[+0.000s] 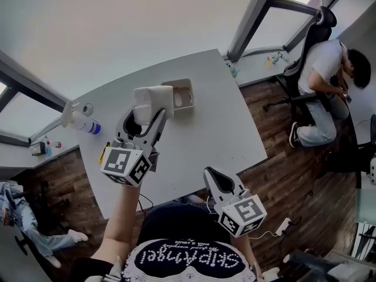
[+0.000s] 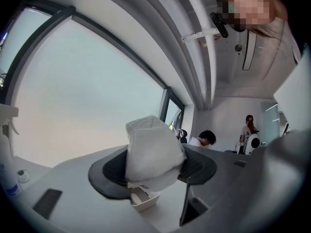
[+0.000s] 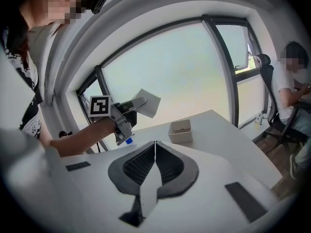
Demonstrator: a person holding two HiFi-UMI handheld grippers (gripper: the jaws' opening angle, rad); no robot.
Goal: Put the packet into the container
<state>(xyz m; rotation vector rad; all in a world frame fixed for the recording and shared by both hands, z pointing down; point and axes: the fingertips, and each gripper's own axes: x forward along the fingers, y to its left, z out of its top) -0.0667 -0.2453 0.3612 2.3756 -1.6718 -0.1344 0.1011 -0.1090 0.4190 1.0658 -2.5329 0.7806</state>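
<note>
Left gripper [image 1: 151, 115]: extended forward and raised, jaws clamped on the packet [image 1: 153, 101], one pad on each side of it. Left forearm [image 1: 124, 216]: bare, stretched out straight behind the gripper. Right gripper [image 1: 216, 178]: held low, close to the torso, well apart from the left; jaws pressed together, nothing between them

Matt, crinkled white plastic packet [image 1: 151, 101]; smooth matt grey table [image 1: 217, 134]; matt off-white plastic container [image 1: 190, 94]; wood-grain floor [image 1: 282, 175].
</note>
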